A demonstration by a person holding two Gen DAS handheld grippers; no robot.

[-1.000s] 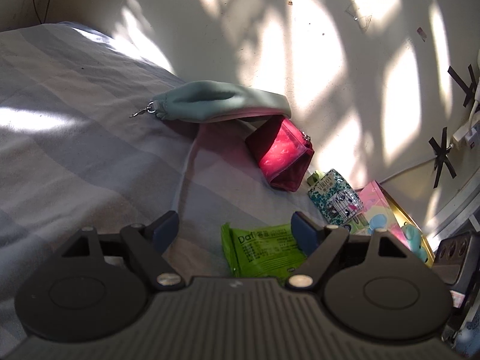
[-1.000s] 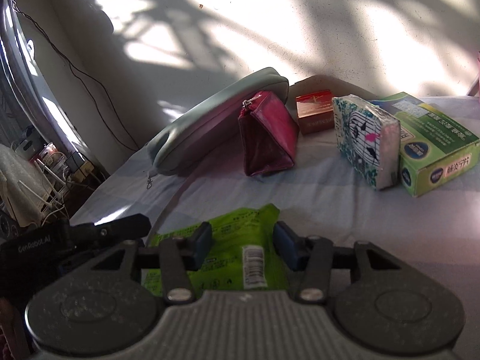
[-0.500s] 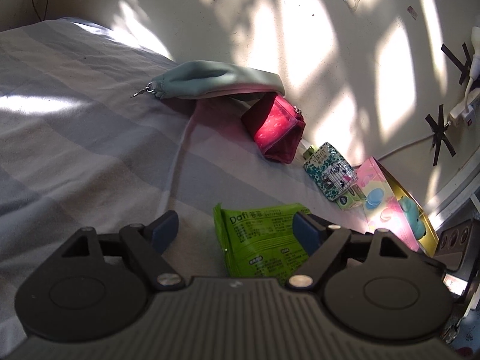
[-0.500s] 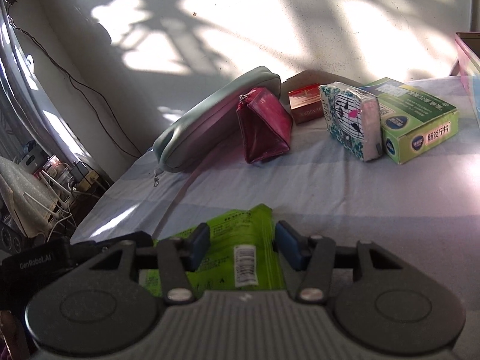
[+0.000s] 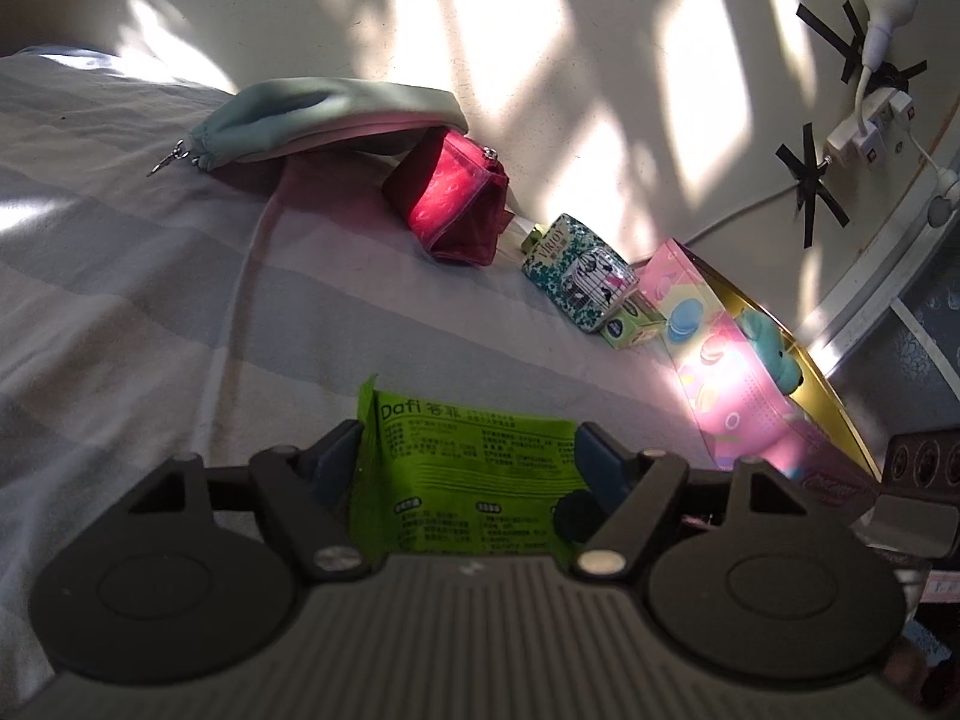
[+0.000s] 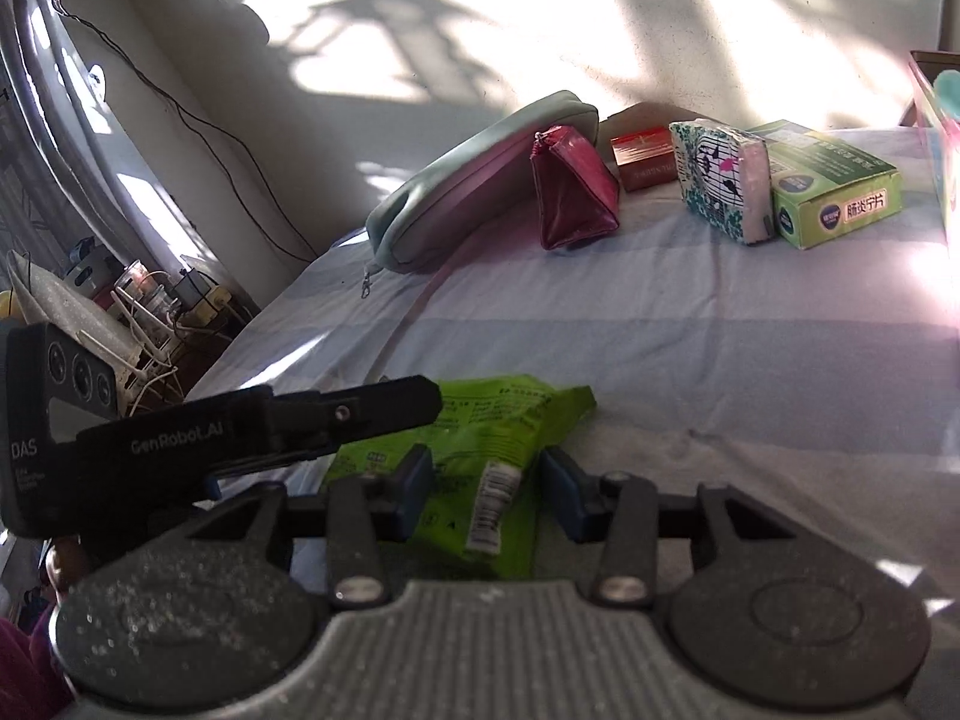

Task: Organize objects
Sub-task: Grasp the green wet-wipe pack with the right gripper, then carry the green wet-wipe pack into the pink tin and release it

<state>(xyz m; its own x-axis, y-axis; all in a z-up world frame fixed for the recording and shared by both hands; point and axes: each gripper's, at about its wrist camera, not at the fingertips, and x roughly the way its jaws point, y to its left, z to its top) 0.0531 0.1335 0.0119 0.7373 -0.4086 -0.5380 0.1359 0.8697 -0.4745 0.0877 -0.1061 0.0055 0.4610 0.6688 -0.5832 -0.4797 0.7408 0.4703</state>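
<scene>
A green wipes packet [image 5: 474, 468] lies on the striped bed sheet [image 5: 150, 276]. My left gripper [image 5: 471, 459] has closed in so both blue pads touch the packet's sides. My right gripper [image 6: 485, 477] straddles the same packet [image 6: 486, 450] from another side, pads close to it, with a small gap on the right. The left gripper's body [image 6: 240, 438] shows in the right wrist view. Against the wall stand a pale green pouch [image 5: 324, 117], a red purse [image 5: 456, 198], a patterned tissue pack [image 5: 576, 276] and a green box [image 6: 834, 186].
A pink macaron-print box [image 5: 726, 360] with a teal plush toy [image 5: 774, 354] stands at the right. A small red box [image 6: 645, 156] sits behind the purse. A power strip and cables [image 5: 864, 132] hang on the wall. Clutter lies off the bed's left edge [image 6: 138, 306].
My left gripper has moved forward and narrowed onto the green packet. The right gripper stayed around the packet and shifted slightly; the packet has crumpled a little.
</scene>
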